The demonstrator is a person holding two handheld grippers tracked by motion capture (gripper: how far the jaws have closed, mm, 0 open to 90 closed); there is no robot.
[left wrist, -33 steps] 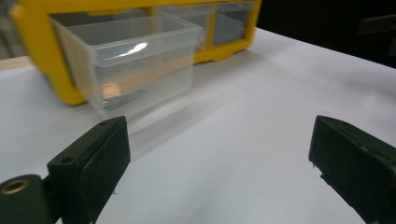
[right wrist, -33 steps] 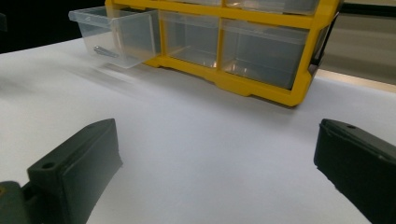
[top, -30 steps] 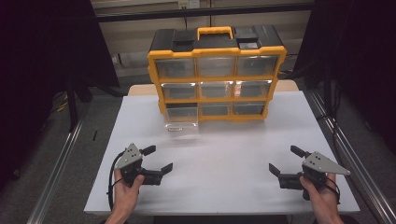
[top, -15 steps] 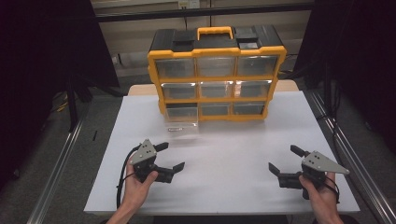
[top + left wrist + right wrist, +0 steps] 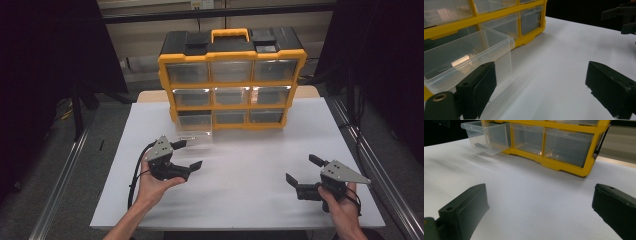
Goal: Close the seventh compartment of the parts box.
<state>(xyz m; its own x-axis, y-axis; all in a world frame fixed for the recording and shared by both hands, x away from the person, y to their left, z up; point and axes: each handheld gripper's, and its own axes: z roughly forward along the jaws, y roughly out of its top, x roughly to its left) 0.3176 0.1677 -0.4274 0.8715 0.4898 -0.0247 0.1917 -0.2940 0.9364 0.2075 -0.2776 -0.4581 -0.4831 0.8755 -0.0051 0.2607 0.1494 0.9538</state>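
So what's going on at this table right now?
A person holds tongs in each hand at a white table. The left tongs, open and holding nothing, are near a clear drawer pulled out of the bottom row of a yellow parts cabinet; something small lies inside it. The right tongs are open over bare table.
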